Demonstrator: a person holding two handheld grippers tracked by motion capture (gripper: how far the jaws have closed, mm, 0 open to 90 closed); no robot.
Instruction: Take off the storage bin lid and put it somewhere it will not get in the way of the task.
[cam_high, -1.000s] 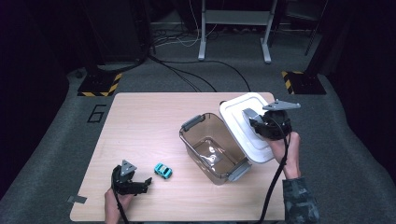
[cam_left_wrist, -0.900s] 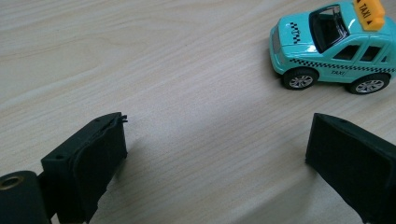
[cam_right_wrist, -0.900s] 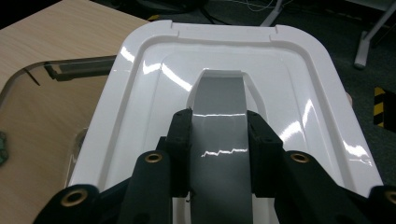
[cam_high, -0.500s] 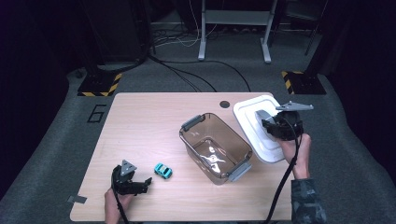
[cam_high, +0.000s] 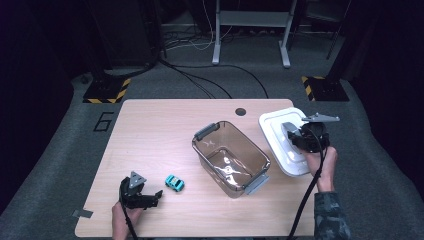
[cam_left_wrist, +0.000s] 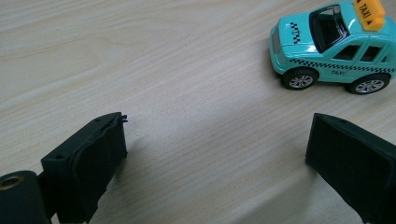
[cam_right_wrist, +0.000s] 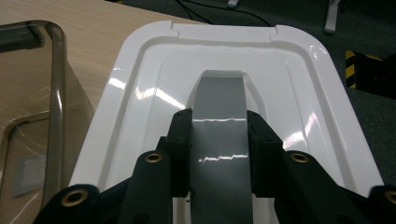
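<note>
**Lid Gripped at Table's Right Edge; Toy Taxi Loose Near the Left Gripper**

While the clear brown bin (cam_high: 230, 157) stands uncovered near the middle of the wooden table (cam_high: 150, 140), its white lid (cam_high: 280, 135) lies flat just to the right of it, at the table's right edge with its outer rim over that edge. The lid's long axis runs from the near side of the table towards the far side, slanted a little, roughly parallel to the bin's right wall. The right gripper (cam_right_wrist: 218, 149) is clamped on the lid's grey handle (cam_right_wrist: 219, 112), one black jaw pressed to each side of the strip; the handle's length runs straight away from the gripper, along the lid's long axis. The bin's own long axis runs diagonally, from far-left to near-right, with a grey latch at each end.

The teal toy taxi (cam_left_wrist: 334, 44) sits on its wheels to the left of the bin and nearer the person, well apart from it. In the left gripper view its length lies across the frame, bonnet to the left, a yellow TAXI sign on the roof. The left gripper (cam_left_wrist: 215, 158) rests low over the table just beside the taxi, its jaws spread wide with bare wood between them, touching nothing.
</note>
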